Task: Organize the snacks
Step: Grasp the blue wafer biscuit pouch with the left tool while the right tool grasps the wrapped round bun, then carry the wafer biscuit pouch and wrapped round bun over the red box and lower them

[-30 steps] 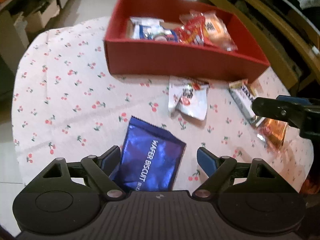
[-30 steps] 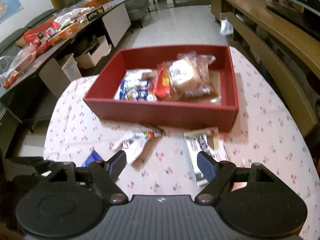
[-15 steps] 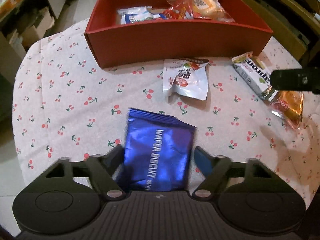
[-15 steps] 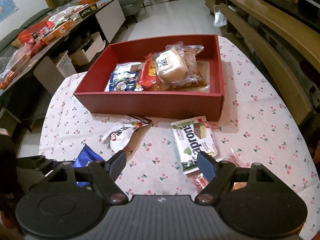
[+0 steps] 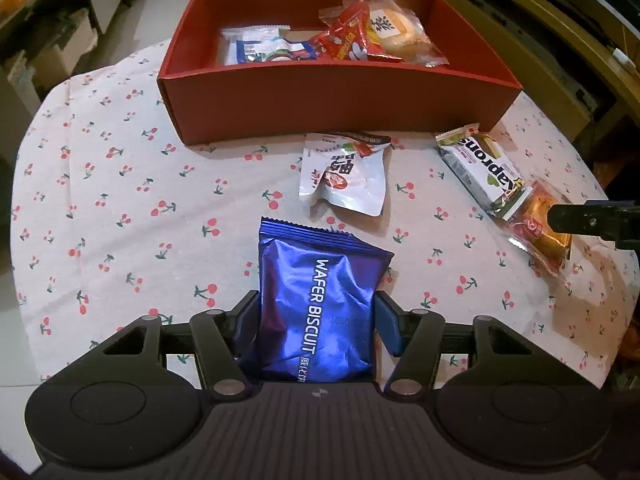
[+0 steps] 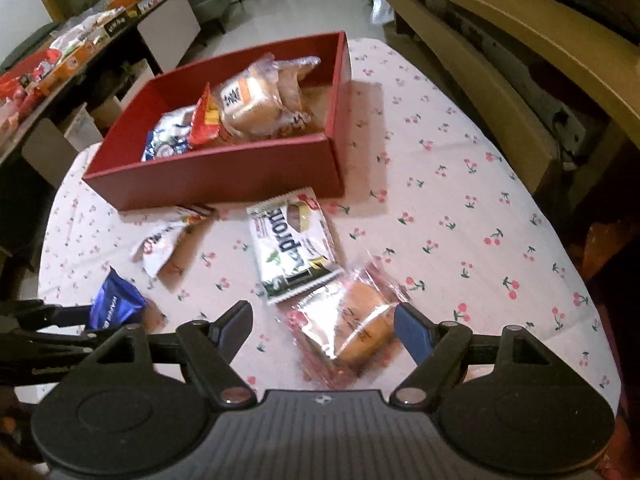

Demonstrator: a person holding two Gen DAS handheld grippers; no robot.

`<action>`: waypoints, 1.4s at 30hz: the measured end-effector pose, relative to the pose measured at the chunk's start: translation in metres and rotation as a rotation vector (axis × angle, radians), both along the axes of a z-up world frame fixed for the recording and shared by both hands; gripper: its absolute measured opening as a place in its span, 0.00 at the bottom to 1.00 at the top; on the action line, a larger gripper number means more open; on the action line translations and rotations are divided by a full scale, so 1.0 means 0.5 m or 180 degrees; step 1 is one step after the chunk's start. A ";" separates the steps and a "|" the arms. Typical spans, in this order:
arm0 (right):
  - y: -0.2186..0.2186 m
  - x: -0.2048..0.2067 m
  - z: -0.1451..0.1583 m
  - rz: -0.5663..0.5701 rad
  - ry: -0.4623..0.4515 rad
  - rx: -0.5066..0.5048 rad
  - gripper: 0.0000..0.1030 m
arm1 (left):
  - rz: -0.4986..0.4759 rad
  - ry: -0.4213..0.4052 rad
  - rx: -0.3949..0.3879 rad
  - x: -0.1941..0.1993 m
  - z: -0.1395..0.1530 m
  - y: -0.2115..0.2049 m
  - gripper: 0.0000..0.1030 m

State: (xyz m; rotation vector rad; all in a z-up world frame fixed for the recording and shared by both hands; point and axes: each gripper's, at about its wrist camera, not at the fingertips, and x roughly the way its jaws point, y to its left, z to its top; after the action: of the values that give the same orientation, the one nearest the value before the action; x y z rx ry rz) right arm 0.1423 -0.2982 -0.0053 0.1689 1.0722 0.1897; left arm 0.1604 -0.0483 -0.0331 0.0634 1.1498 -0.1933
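Pinching the blue wafer biscuit packet (image 5: 320, 312) between its blue pads, the left gripper (image 5: 316, 320) had just been closing, and its jaws pressed on both sides of the packet above the cherry-print tablecloth (image 5: 120, 200). The right gripper (image 6: 323, 322) stood spread wide, its fingers either side of a clear-wrapped orange cake (image 6: 356, 324) and not touching it, so it held nothing.

From the left wrist view, a white snack pouch (image 5: 346, 176) lay on the cloth at about 12 o'clock from the packet, well apart from it. At 2 o'clock lay the green-and-white wafer pack (image 5: 486, 172), its near end just beside the orange cake. In the right wrist view that pack sat at about 11 o'clock from the cake.

Farther off at 12 o'clock stood the red box (image 5: 340, 100), its near wall close to the pouch. Inside it lay a blue-and-white packet (image 5: 266, 46), a red packet (image 5: 348, 38) and a wrapped bun (image 5: 400, 36), crowded together.
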 end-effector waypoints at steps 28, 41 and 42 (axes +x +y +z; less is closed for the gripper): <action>0.019 0.010 -0.055 -0.0145 0.0194 -0.0361 0.60 | -0.0026 0.0104 -0.0123 -0.003 -0.007 -0.003 0.69; 0.056 -0.037 -0.019 0.0149 0.0063 -0.0092 0.60 | -0.0019 0.0077 0.0066 -0.002 -0.021 -0.010 0.84; 0.056 -0.036 -0.020 0.0150 0.0064 -0.0080 0.60 | -0.0019 0.0076 0.0091 0.000 -0.022 -0.011 0.84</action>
State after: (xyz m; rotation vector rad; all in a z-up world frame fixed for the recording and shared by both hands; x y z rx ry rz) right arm 0.1242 -0.2704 -0.0151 0.1232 1.0988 0.2174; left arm 0.1604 -0.0538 -0.0440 0.0901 1.1763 -0.1833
